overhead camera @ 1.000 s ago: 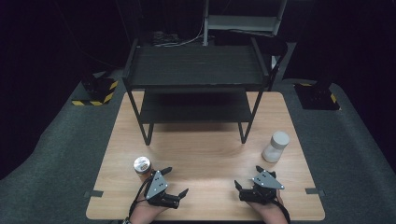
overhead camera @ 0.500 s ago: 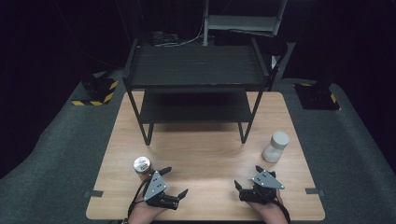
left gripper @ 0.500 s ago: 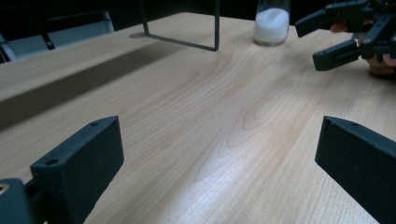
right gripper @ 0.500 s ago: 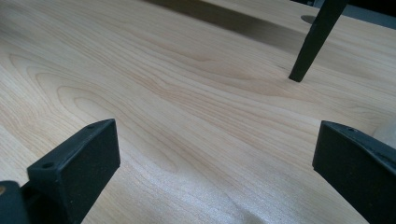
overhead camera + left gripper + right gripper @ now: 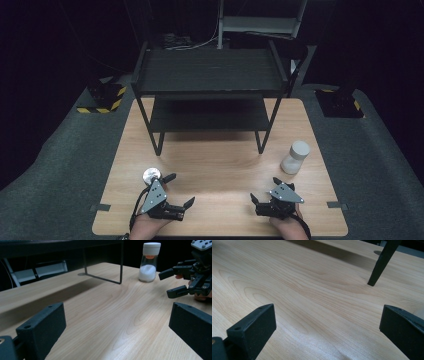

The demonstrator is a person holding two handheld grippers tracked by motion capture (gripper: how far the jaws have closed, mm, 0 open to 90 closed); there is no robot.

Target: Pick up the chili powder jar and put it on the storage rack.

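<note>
On the wooden table my left gripper rests near the front edge, open and holding nothing. A small round silver tin sits just to its left, close to one jaw. My right gripper lies at the front right, also open and with nothing in it. A clear jar of white powder with a white cap stands upright beyond it. In the left gripper view the jaws frame bare wood, with the jar and the other gripper farther off. The right gripper view looks over bare tabletop.
A black two-tier metal rack stands on the far half of the table, its front legs coming down mid-table; one leg rises ahead in the right gripper view. Dark carpet surrounds the table, with black-and-yellow striped feet behind.
My left gripper has edged slightly left, nearer the silver tin. The right gripper and the jar have stayed put.
</note>
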